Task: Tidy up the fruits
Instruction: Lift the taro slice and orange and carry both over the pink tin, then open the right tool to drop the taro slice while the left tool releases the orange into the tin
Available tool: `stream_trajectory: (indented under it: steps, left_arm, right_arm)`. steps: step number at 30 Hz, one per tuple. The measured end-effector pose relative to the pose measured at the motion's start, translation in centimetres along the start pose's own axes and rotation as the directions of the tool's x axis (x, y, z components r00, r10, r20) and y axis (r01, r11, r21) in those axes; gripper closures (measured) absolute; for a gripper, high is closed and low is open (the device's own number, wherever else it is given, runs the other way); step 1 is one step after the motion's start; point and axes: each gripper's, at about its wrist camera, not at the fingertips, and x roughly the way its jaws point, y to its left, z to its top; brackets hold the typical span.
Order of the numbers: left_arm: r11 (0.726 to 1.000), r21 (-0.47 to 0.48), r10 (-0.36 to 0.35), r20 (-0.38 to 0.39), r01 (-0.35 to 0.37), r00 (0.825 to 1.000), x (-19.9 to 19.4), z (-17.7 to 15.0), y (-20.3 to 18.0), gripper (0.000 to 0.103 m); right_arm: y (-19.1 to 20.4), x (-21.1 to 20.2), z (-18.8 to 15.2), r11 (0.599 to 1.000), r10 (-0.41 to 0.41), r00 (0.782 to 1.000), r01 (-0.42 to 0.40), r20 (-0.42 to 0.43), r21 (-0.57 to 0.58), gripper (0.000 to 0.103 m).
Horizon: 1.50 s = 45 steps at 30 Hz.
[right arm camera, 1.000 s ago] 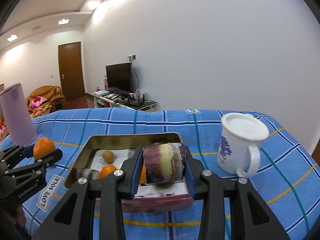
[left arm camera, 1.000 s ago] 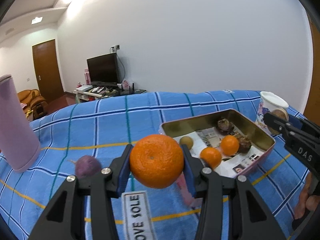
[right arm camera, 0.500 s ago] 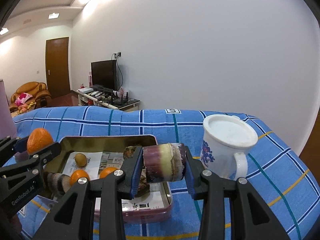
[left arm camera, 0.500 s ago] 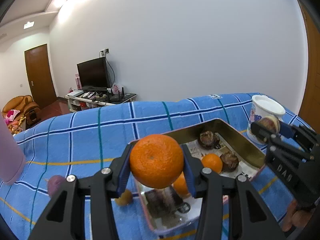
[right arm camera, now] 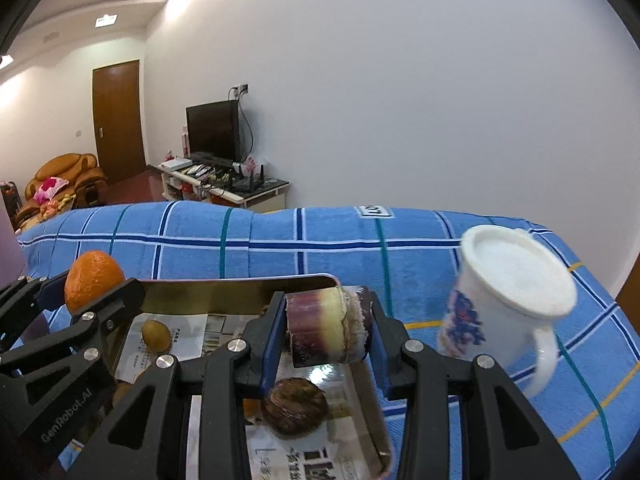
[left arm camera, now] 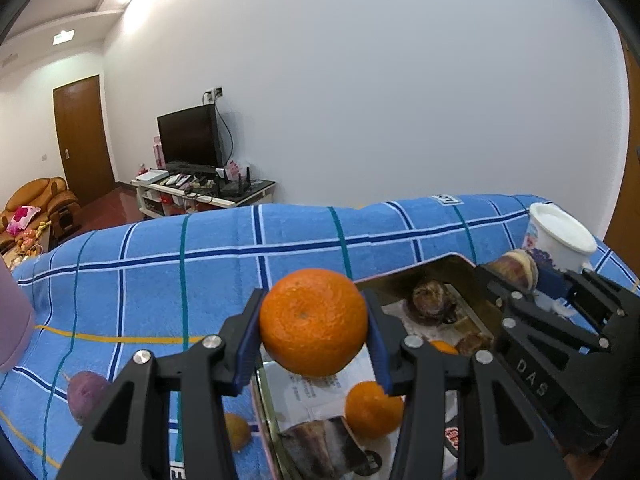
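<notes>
My left gripper is shut on a large orange and holds it above the left rim of the gold metal tin. My right gripper is shut on a purple and cream sugarcane piece above the tin's right part. In the tin lie a small orange, a sugarcane piece, dark water chestnuts and a small yellow-brown fruit. A purple fruit and a small brown fruit lie on the blue cloth left of the tin.
A white flowered mug stands on the blue checked cloth right of the tin. A pink cylinder stands at the far left. The table's far edge runs before a white wall and a TV stand.
Both grippers have moved closer in over the tin with their loads still held. The tin now lies right under them and the mug looks nearer.
</notes>
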Motion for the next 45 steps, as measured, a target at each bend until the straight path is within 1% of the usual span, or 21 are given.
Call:
stream_trajectory:
  steps: [6,9,14,21,23,26,28,31,32,34,36,37,38,39,41,44,45]
  left_arm:
    - [1.000,-0.013,0.004,-0.046,-0.004,0.999,1.6,-0.3,0.3,0.055]
    - [1.000,-0.002,0.009,-0.046,-0.009,0.999,1.7,-0.3,0.1,0.055]
    - [0.999,0.008,0.033,-0.068,-0.033,0.997,1.7,-0.5,0.0,0.055]
    - [0.999,0.015,0.041,-0.085,-0.040,0.996,1.8,-0.5,-0.1,0.055]
    - [0.999,0.025,0.043,-0.083,-0.041,0.996,1.6,-0.6,-0.2,0.055]
    - [0.999,0.022,0.041,-0.084,-0.039,0.996,1.6,-0.6,-0.1,0.055]
    - [0.999,0.019,0.040,-0.088,-0.039,0.995,1.5,-0.7,-0.1,0.055]
    - [0.999,0.024,0.049,-0.086,-0.047,0.995,1.4,-0.7,-0.1,0.053]
    - [0.998,0.031,0.061,-0.073,-0.059,0.995,1.1,-0.7,-0.3,0.052]
    - [0.995,0.053,0.090,-0.040,-0.087,0.995,0.6,-0.6,-0.6,0.046]
    - [0.992,0.055,0.114,-0.016,-0.113,0.993,0.2,-0.5,-0.6,0.029]
    - [0.992,0.046,0.117,-0.011,-0.116,0.993,0.0,-0.5,-0.5,0.023]
    - [0.994,0.034,0.108,-0.006,-0.108,0.994,-0.1,-0.6,-0.4,0.014]
    - [0.994,0.027,0.103,0.000,-0.103,0.995,-0.3,-0.6,-0.4,0.009]
    - [0.993,0.031,0.110,0.027,-0.111,0.994,-1.0,-0.8,-0.5,0.007]
    - [0.990,0.057,0.125,0.071,-0.129,0.990,-2.0,-0.9,-0.9,0.000]
    - [0.990,0.058,0.122,0.084,-0.127,0.989,-2.3,-1.0,-0.9,0.000]
  right_arm:
    - [1.0,0.8,0.1,0.998,0.052,0.998,-0.052,-0.024,-0.027,0.063]
    - [1.3,1.3,0.0,0.996,0.074,0.996,-0.076,-0.043,-0.040,0.063]
    - [2.1,1.8,-0.1,0.992,0.107,0.991,-0.112,-0.076,-0.061,0.063]
    - [1.7,2.3,-0.3,0.987,0.155,0.982,-0.159,-0.107,-0.032,0.063]
    - [1.4,2.3,-0.4,0.986,0.163,0.981,-0.165,-0.109,-0.013,0.061]
    - [0.9,2.0,-0.5,0.985,0.173,0.980,-0.172,-0.103,0.015,0.054]
    - [0.7,1.7,-0.5,0.984,0.178,0.980,-0.177,-0.088,0.025,0.050]
    - [0.6,1.0,-0.4,0.987,0.163,0.985,-0.162,-0.054,0.024,0.044]
    - [0.5,0.7,-0.4,0.989,0.147,0.988,-0.146,-0.039,0.023,0.043]
    - [0.3,0.2,-0.4,0.993,0.116,0.993,-0.116,-0.011,0.028,0.037]
    - [-0.2,-0.5,-0.3,0.995,0.090,0.996,-0.091,0.020,0.046,0.035]
    - [-0.5,-0.8,-0.3,0.995,0.079,0.996,-0.081,0.033,0.060,0.032]
    - [-1.0,-1.1,-0.3,0.994,0.075,0.996,-0.079,0.048,0.082,0.029]
    - [-1.3,-1.3,-0.3,0.992,0.076,0.995,-0.081,0.057,0.099,0.024]
    - [-1.9,-1.7,-0.3,0.987,0.074,0.994,-0.084,0.079,0.134,0.024]
    - [-2.3,-2.3,-0.4,0.984,0.065,0.992,-0.082,0.110,0.158,0.024]
    - [-2.3,-2.4,-0.5,0.984,0.059,0.992,-0.078,0.115,0.161,0.024]
